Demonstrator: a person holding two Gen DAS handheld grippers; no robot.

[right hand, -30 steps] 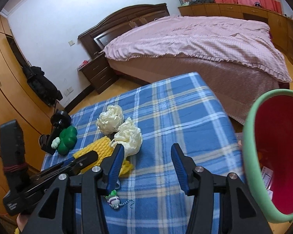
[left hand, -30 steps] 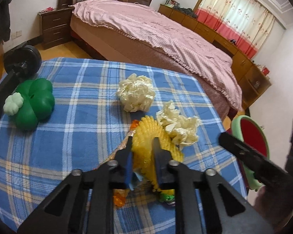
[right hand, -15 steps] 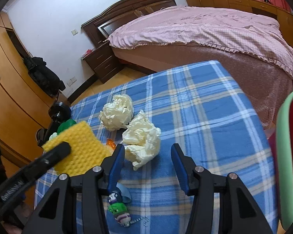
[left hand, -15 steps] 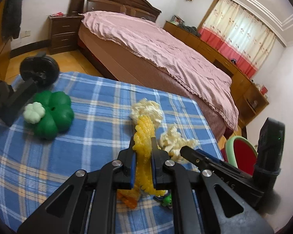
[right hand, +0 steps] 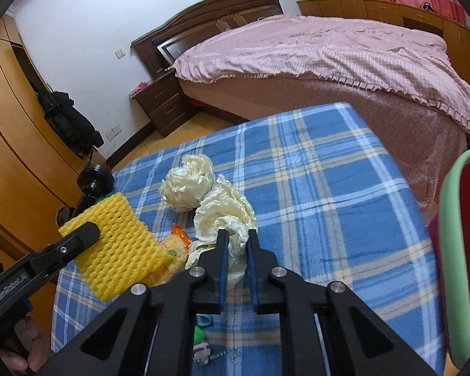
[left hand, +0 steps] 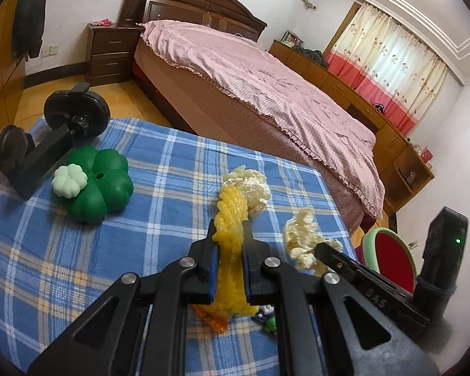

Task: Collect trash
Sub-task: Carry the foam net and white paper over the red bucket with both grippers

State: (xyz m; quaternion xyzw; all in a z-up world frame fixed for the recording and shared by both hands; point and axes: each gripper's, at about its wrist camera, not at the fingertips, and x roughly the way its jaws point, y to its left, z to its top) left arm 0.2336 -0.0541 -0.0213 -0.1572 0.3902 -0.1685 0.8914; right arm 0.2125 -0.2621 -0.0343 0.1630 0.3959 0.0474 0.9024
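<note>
The left gripper [left hand: 230,244] has its jaws pinching a yellow foam mesh sleeve [left hand: 230,219], which stands on edge between the blue pads and is lifted clear of the table covered in a blue plaid cloth [left hand: 172,163]. In the right wrist view the same sleeve [right hand: 119,244] shows as a flat yellow sheet held up at the left, over an orange-and-yellow snack wrapper [right hand: 172,250] lying on the cloth.

The right gripper [right hand: 236,244] has just been closing its jaws, and they now squeeze the near end of a crumpled cream plastic bag [right hand: 225,216]; the rest of the bag rests on the table. A second crumpled cream wad [right hand: 188,185] lies touching it on the far left side.

At the far left of the table sit a dark green clover-shaped plastic toy [left hand: 100,181] with a pale green clover knob [left hand: 69,180], and a black clamp mount [left hand: 47,131] just beyond it. A small green figure on a bead chain [right hand: 200,344] lies near the grippers, though it is partly hidden and hard to make out.

A bin with a pale green rim and red inside [right hand: 454,250] stands off the right edge of the table. Beyond the table is a bed with a pink cover [right hand: 329,53].
</note>
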